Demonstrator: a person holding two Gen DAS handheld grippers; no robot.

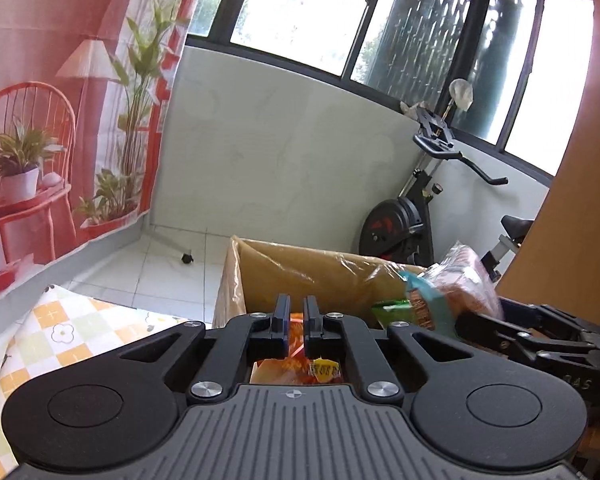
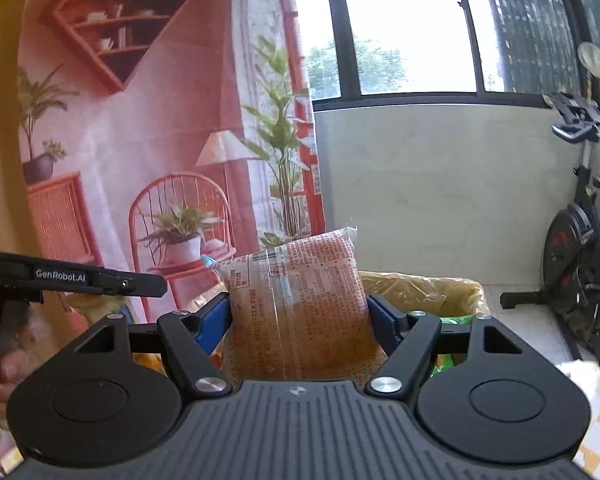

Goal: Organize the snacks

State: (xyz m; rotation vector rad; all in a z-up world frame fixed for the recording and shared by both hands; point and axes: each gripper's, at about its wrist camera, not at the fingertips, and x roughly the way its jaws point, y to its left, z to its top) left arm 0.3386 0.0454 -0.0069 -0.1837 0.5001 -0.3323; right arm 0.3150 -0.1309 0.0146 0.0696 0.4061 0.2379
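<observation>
"GenRobot.AI" lettering on left tool [image 2: 100, 280] housing.

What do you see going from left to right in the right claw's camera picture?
Left claw → potted plant on the printed backdrop → snack packet gripped in the right claw → plastic-lined cardboard box → exercise bike.

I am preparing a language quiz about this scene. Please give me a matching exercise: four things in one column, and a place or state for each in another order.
Things:
1. left tool
2. right tool
3. cardboard box
4. exercise bike

States:
A. on the tiled floor by the wall
B. spread wide around a printed snack bag
C. lined with a plastic bag
D. closed narrow on an orange packet

Pairs: 1-D, 2-B, 3-C, 4-A
</observation>
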